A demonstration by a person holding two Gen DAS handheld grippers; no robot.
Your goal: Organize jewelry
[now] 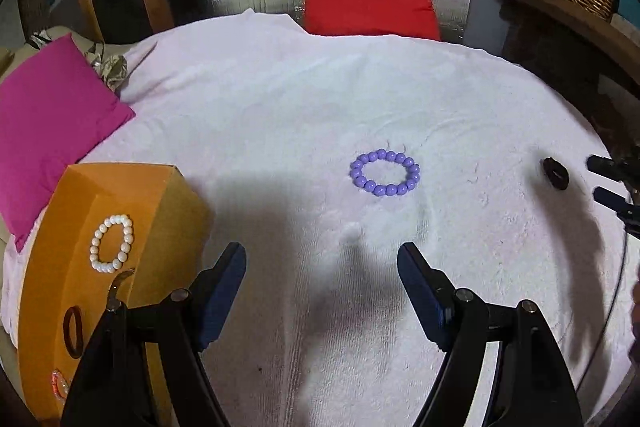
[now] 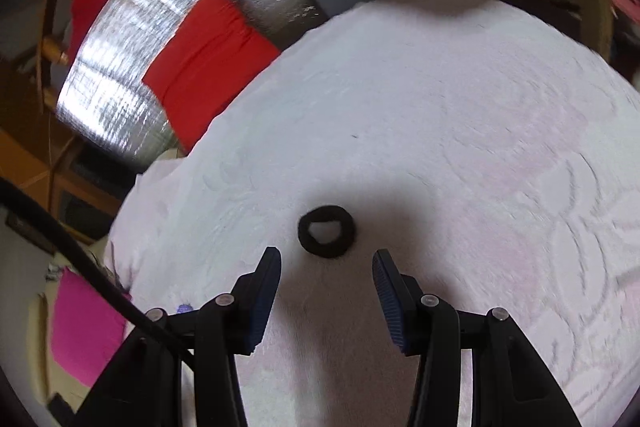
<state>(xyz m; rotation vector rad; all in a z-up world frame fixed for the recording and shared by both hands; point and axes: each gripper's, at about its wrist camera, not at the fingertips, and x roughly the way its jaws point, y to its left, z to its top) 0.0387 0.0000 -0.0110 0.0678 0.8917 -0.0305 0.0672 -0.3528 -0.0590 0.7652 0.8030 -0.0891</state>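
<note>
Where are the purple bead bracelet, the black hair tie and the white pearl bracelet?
purple bead bracelet [image 1: 385, 172]: left wrist view, on a bead at the near side.
black hair tie [image 2: 325, 231]: right wrist view, on the band's left side.
white pearl bracelet [image 1: 111, 243]: left wrist view, on a pearl at the left side.

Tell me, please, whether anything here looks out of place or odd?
Nothing is damaged or spilled. Two pieces lie loose on the white towel, away from the orange box holding the white bracelet: the purple bracelet and the black ring.
</note>
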